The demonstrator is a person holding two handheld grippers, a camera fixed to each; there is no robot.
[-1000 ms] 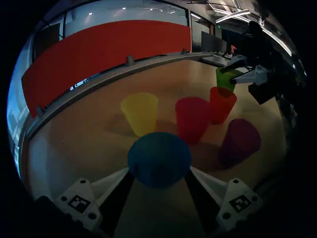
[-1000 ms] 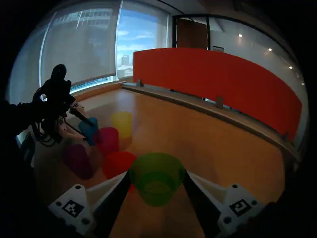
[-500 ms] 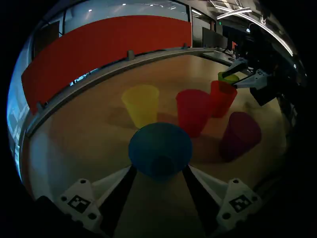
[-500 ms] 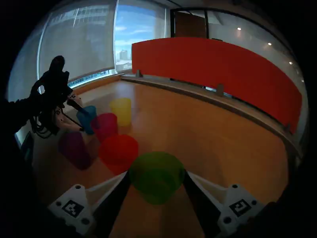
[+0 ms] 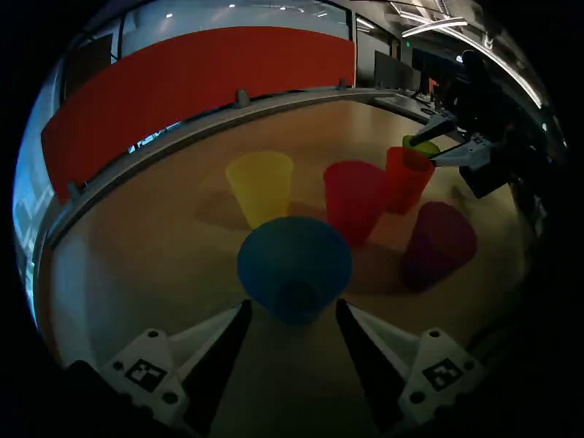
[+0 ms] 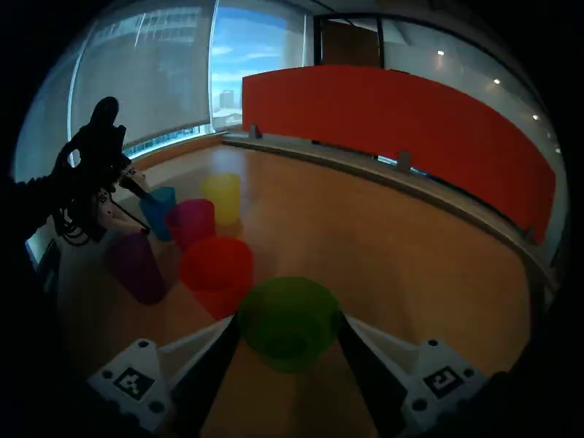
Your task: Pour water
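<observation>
Left gripper clenched on the blue cup, both fingers pressing its sides low over the wooden table, yellow cup, red cup and purple cup standing ahead, right gripper likewise grasping the green cup, just beside the orange cup.

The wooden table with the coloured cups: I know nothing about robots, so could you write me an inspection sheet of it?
Surface: bare wooden tabletop, no spill seen.
Job's things: blue plastic cup and green plastic cup are held; yellow plastic cup, magenta plastic cup, red plastic cup and purple plastic cup stand clustered; water not discernible.
Clutter: nothing seen.
Grippers: left gripper shut on the blue plastic cup; right gripper shut on the green plastic cup, beside the red plastic cup.
Cables: dark loops by the left gripper, possibly cable.
Surroundings: long red partition, large windows.
</observation>
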